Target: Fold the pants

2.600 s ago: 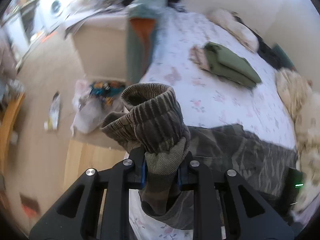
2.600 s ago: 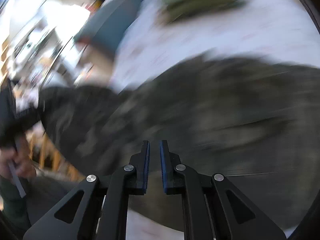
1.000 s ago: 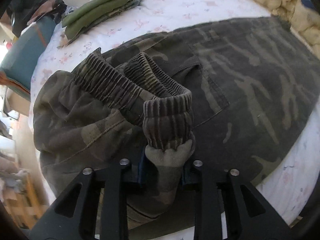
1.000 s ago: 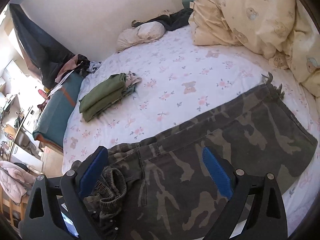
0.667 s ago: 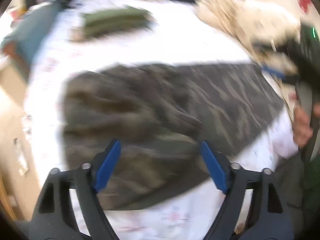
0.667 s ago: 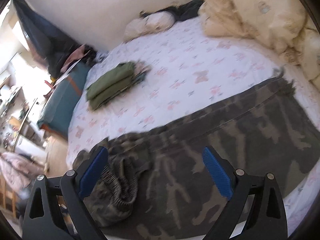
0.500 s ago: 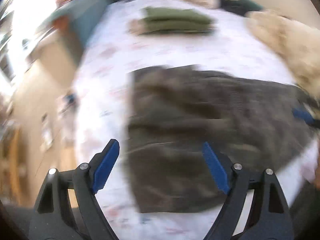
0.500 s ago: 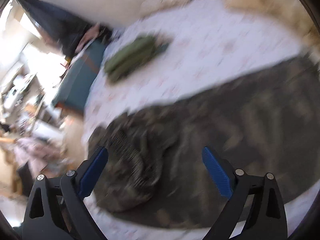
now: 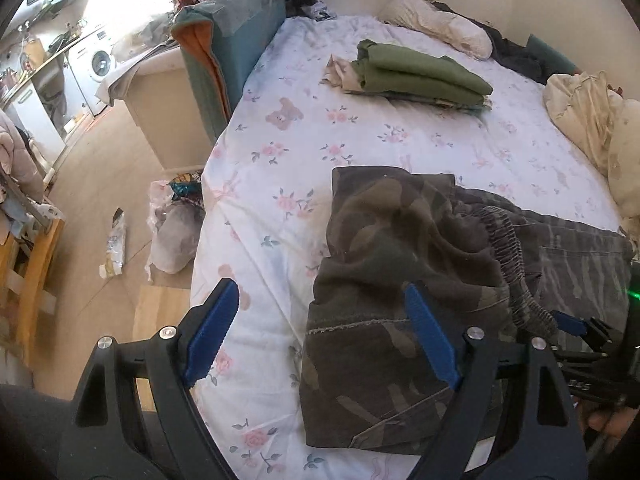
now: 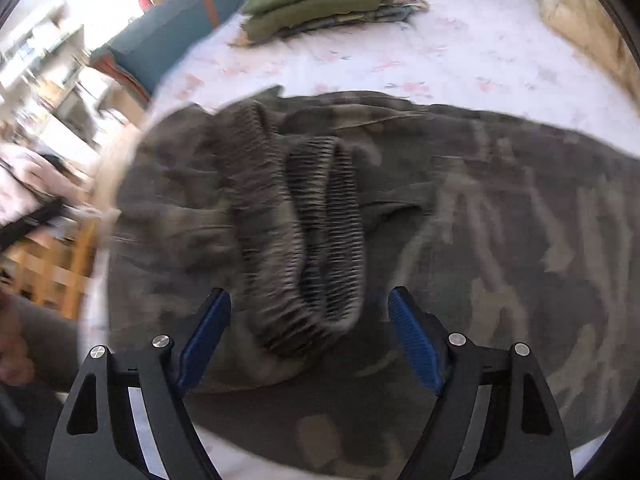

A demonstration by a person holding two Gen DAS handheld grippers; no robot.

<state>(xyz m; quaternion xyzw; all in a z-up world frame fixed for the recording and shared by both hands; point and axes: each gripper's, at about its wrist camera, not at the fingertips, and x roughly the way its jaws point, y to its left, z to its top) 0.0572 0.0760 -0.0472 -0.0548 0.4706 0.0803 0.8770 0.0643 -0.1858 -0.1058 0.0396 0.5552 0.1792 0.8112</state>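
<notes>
Camouflage pants [image 9: 400,280] lie folded over on the floral bed sheet [image 9: 304,136], the ribbed ankle cuffs [image 10: 304,232] resting on top of the seat part. My left gripper [image 9: 320,336] is open and empty, above the folded edge near the bed's front. My right gripper [image 10: 308,332] is open, low over the pants, with the ribbed cuffs lying between its blue pads [image 10: 412,340]; I cannot tell if they touch. The right gripper also shows at the right edge of the left wrist view [image 9: 588,340].
A folded stack of green clothes [image 9: 416,72] lies farther back on the bed. Cream pillows and bedding [image 9: 592,120] sit at the right. A teal cushion [image 9: 228,40] stands at the bed's left side. Bags and litter [image 9: 172,224] lie on the wooden floor.
My left gripper has let go of the ribbed cuffs and opened, then drawn back toward the bed's edge. My right gripper has moved down close over the cuffs, staying open.
</notes>
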